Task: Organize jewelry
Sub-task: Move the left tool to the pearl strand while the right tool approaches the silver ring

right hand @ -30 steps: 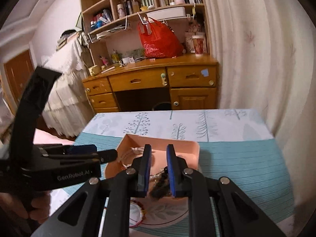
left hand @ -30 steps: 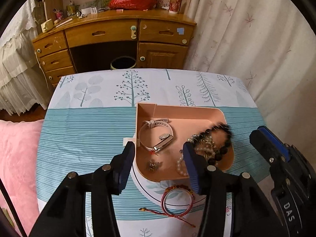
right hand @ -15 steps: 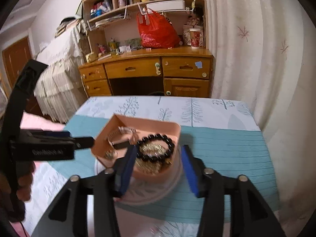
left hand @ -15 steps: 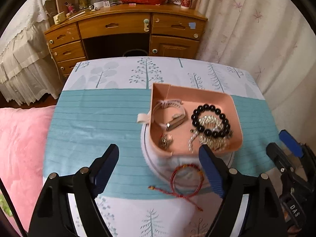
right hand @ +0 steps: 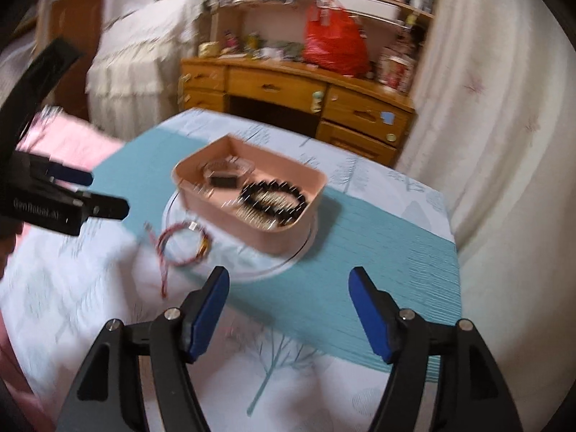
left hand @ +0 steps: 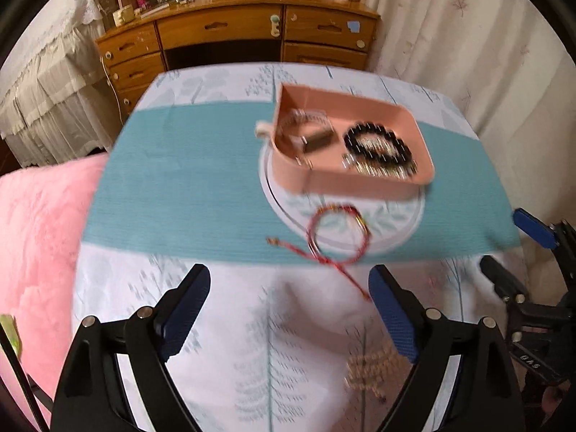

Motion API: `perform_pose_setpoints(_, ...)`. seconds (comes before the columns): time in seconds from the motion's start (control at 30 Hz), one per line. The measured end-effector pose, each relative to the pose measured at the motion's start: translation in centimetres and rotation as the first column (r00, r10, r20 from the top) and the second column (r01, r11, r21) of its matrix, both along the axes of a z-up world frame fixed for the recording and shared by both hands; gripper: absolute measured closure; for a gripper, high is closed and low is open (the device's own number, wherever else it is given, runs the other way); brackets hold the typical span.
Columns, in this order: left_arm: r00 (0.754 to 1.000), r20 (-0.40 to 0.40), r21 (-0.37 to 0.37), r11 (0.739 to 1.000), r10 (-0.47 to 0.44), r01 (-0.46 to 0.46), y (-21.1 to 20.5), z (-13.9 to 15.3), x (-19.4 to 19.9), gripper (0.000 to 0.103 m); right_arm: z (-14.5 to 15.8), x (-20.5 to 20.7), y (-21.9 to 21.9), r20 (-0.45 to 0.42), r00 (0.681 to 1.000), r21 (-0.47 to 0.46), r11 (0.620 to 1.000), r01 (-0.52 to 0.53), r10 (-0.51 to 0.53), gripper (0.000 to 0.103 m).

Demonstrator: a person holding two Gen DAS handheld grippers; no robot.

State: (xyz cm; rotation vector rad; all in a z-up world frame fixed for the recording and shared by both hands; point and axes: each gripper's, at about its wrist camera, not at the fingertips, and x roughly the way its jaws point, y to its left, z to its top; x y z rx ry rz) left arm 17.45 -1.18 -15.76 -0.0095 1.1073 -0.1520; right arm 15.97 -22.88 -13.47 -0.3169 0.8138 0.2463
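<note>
The left gripper (left hand: 288, 309) is held over the tablecloth (left hand: 187, 187), and its fingers are spread wide with nothing between them. The right gripper (right hand: 288, 309) is held wide apart too, and nothing is gripped by it. A pink tray (left hand: 363, 183) is seen at about 1 o'clock in the left view. A black bead bracelet (left hand: 378, 144) is laid inside the tray, toward its right side, on top of some pale beads. A white band (left hand: 306, 118) is laid in the tray's left part. A red string bracelet (left hand: 338, 237) is left on the cloth just in front of the tray, at 12 o'clock from the left gripper. Both pictures are blurred.
</note>
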Motion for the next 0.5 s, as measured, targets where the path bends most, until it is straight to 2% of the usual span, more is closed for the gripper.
perform_pose_setpoints(0.23,0.999,-0.047,-0.037,0.999,0.002,-0.004,-1.3,-2.2,-4.3,0.015,-2.9,-2.3,1.0,-0.088,0.981,-0.069,0.981,-0.18,0.174,0.034)
perform_pose_setpoints(0.4,0.996,-0.081,-0.06,0.998,0.024,-0.029,-2.4,-3.5,-7.0,0.015,-4.4,-3.2,1.4,-0.112,0.963,-0.104,0.961,-0.256,0.245,0.034)
perform_pose_setpoints(0.5,0.998,-0.054,-0.069,0.997,0.031,-0.034,-3.3,-4.0,-8.3,0.015,-5.2,-3.2,1.2,-0.124,0.954,-0.083,0.955,-0.283,0.272,0.034)
